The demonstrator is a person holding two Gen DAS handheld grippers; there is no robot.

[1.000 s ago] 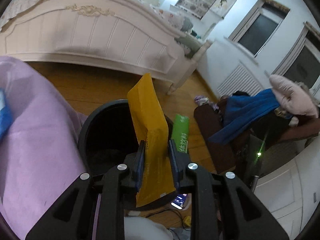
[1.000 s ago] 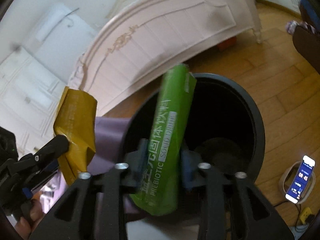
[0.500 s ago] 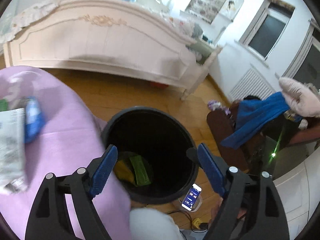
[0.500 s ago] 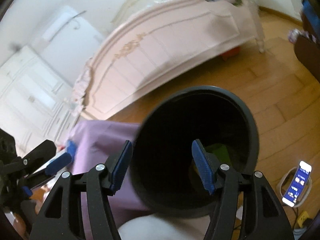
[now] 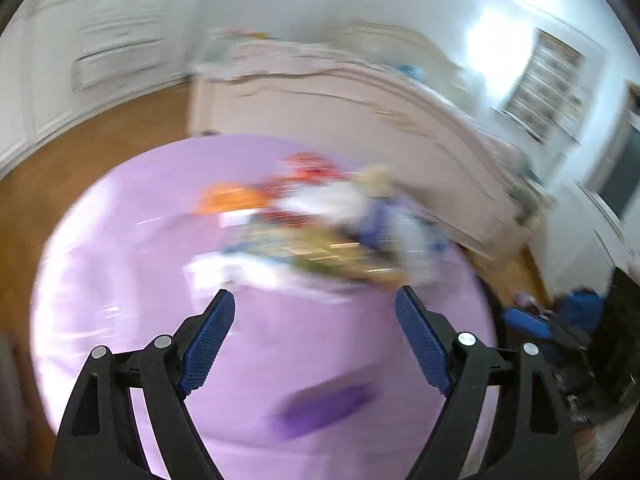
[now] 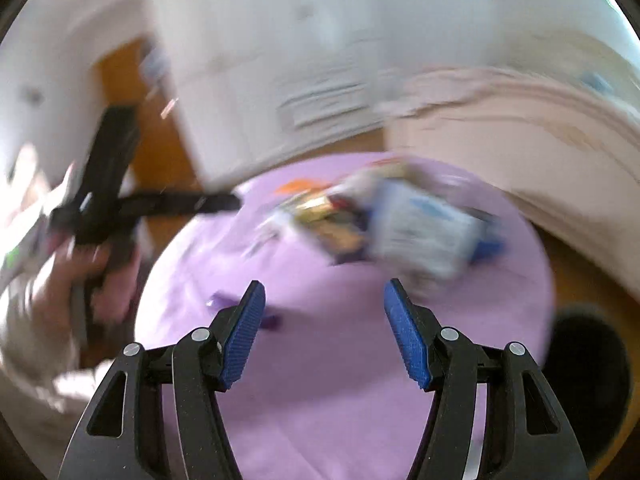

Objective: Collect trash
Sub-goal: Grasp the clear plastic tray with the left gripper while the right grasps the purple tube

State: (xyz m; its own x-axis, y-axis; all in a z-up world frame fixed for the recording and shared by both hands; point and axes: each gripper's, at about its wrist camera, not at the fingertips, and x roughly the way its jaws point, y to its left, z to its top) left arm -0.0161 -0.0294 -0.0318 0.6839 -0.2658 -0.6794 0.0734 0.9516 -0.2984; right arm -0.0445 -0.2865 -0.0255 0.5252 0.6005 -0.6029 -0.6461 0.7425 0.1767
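Now | left gripper [image 5: 315,310] and right gripper [image 6: 324,304] both spread, empty | we aim for far wrappers [image 6: 400,220] on purple table [image 6: 320,400] | slow down, views blurred

A lilac-purple tablecloth [image 5: 120,280] spreads beneath blue, ridged pads [image 5: 206,344] on black gripper arms. Ahead lie blurred wrappers [image 5: 312,224] in orange, red, white, gold and blue; a dark purple packet [image 5: 324,408] nearer. A black bin [image 6: 588,364] stands right, on honey-brown flooring [image 5: 48,172].
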